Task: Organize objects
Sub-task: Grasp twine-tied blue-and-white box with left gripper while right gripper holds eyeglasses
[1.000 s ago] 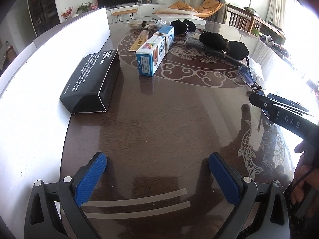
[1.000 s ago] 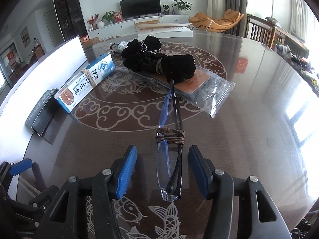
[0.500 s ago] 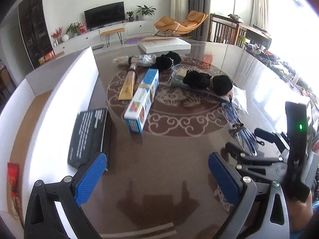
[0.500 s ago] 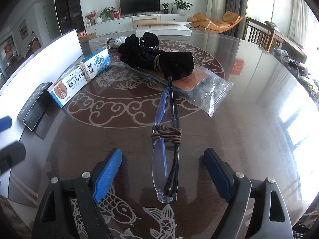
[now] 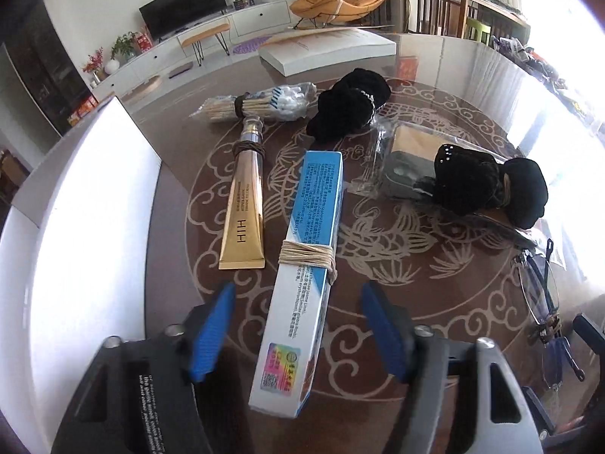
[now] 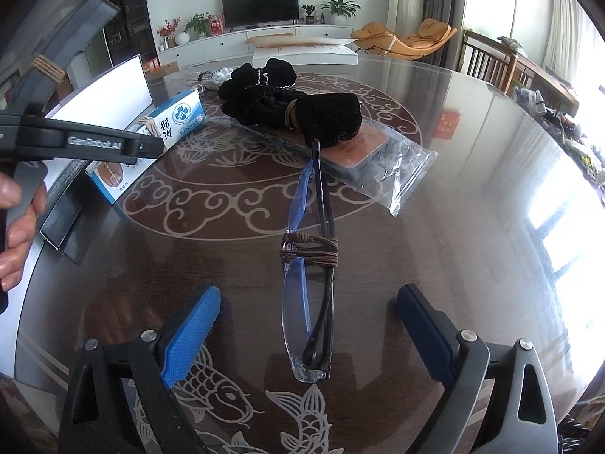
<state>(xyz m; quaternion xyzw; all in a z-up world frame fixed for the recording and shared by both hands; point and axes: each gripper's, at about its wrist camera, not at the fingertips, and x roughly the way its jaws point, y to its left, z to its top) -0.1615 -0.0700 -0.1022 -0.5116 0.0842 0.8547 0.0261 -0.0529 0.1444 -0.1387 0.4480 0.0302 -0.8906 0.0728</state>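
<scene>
Only the left wrist view shows the gold tube (image 5: 242,212), upper left of the blue-and-white box (image 5: 302,283). The left gripper (image 5: 298,335) is closing around that box, pads not touching. The right gripper (image 6: 308,335) is opening wide around the glasses (image 6: 310,283) lying on the tabletop (image 6: 453,189).

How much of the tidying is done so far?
Not much looks done. The gold tube, cotton swabs, black bundles and bagged item all lie loose on the table. Right now the left gripper is closing around the blue and white box, pads not touching yet. The right gripper is opening, with the tied glasses lying between its fingers.
</scene>
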